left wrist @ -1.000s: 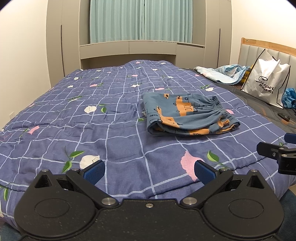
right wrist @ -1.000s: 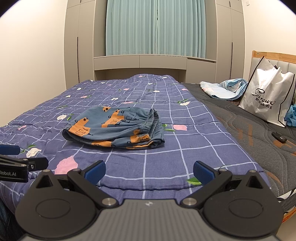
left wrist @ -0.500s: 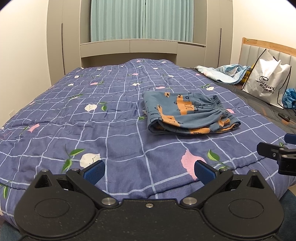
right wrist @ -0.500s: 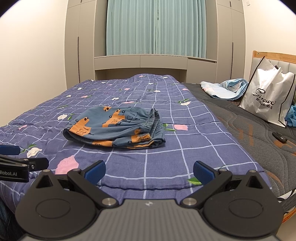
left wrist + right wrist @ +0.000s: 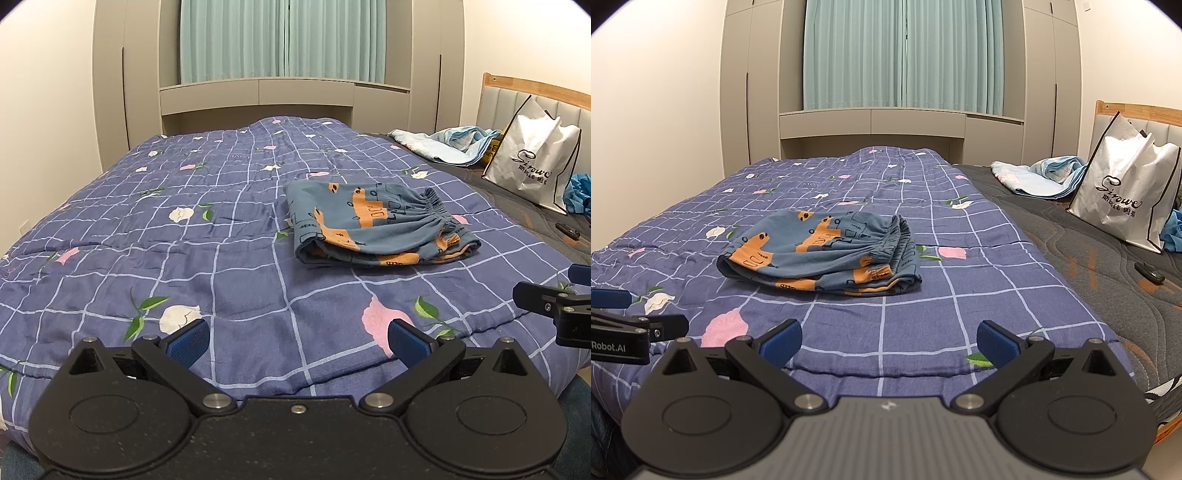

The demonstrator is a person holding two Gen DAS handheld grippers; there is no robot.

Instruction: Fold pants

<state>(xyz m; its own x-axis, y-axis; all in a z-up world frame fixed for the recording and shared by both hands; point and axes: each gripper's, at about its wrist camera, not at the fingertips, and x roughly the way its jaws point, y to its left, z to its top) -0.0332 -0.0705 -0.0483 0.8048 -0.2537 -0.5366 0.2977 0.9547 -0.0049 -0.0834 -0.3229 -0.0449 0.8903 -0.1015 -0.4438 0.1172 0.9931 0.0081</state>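
Pants [image 5: 376, 229] lie folded in a compact stack on the quilt [image 5: 184, 240], waistband elastic toward 3 o'clock, fold edge toward 9; in the left wrist view they sit at about 1 o'clock from the left gripper [image 5: 297, 338], well apart from it; in the right wrist view the pants [image 5: 822, 254] sit at about 11 o'clock from the right gripper [image 5: 888, 338], also well apart. Left gripper: fingers [image 5: 186, 338] spread wide, nothing between them, low over the near quilt edge; right gripper: fingers [image 5: 995, 339] spread wide, nothing held. Each gripper shows at the edge of the other's view; right one at 3 o'clock, left one at 9. Bag [image 5: 532, 166] stands at 2 o'clock against the headboard [image 5: 517, 86]; light blue cloth [image 5: 448, 142] lies beside it; small dark object [image 5: 1149, 274] on the bare mattress [image 5: 1071, 258].
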